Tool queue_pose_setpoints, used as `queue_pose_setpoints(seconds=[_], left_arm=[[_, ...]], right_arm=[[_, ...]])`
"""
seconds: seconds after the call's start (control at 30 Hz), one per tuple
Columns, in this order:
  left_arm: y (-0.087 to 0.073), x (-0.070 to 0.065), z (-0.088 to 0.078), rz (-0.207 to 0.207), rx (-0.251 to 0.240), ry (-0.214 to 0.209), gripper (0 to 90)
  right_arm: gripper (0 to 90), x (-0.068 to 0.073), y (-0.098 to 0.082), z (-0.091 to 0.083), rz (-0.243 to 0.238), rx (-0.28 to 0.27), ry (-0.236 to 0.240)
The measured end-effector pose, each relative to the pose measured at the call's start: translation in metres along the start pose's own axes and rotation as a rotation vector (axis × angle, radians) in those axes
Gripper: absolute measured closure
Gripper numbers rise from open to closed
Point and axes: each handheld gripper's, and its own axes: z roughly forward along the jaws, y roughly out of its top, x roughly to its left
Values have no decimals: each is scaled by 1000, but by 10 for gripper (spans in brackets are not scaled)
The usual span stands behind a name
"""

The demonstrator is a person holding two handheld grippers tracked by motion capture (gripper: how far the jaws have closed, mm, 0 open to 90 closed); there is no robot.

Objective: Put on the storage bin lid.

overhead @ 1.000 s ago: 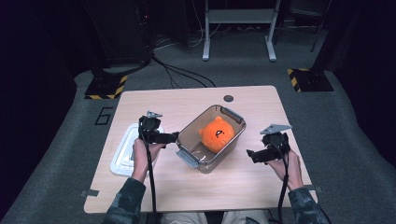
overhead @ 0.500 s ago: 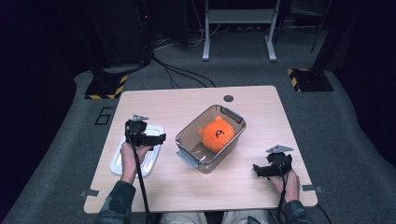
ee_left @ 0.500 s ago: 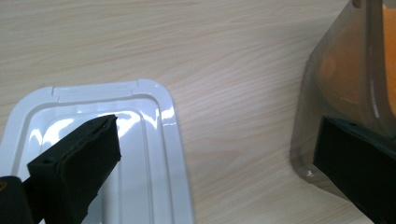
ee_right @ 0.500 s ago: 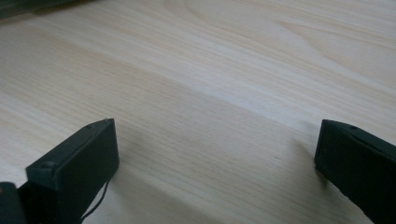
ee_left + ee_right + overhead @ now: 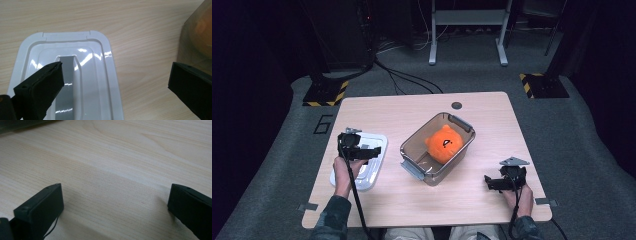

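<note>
Colours on and around the table

The table (image 5: 377, 112) is pale, light-brown wood grain, with one small dark grey round spot (image 5: 456, 105) near its far edge. The lid (image 5: 97, 75) is glossy white with a grey strip down its middle. The container (image 5: 462, 147) is see-through smoky brown with grey clasps, and the plush toy (image 5: 443, 144) inside is bright orange with a small black mark. Both the left hand-held gripper (image 5: 377, 149) and the right hand-held gripper (image 5: 486, 182) are black. The floor (image 5: 272, 150) is grey carpet bearing a black "6", and the stand bases (image 5: 325, 93) carry yellow-and-black hazard stripes.
</note>
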Motion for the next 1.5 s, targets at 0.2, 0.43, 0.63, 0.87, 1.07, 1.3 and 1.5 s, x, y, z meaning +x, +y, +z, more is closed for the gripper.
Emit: queue_pose_setpoints(seconds=[0.2,0.43,0.63,0.87,1.07,1.3,1.5], left_arm=[[-6,14,13,8,40,42,0],[-21,36,37,-53,102,63,1],[-27,39,43,-45,130,96,292],[-36,46,46,-56,124,96,474],[-41,50,44,-38,98,120,652],[-41,51,42,-34,95,116,664],[-39,49,38,-36,84,110,664]], right_arm=[[0,0,0,0,-1,0,2],[0,0,0,0,-4,-1,4],[2,0,0,0,-5,-1,7],[8,0,0,0,-8,-6,7],[10,0,0,0,-5,-5,8],[10,-1,0,0,-7,-5,9],[12,-1,0,0,-8,-5,10]])
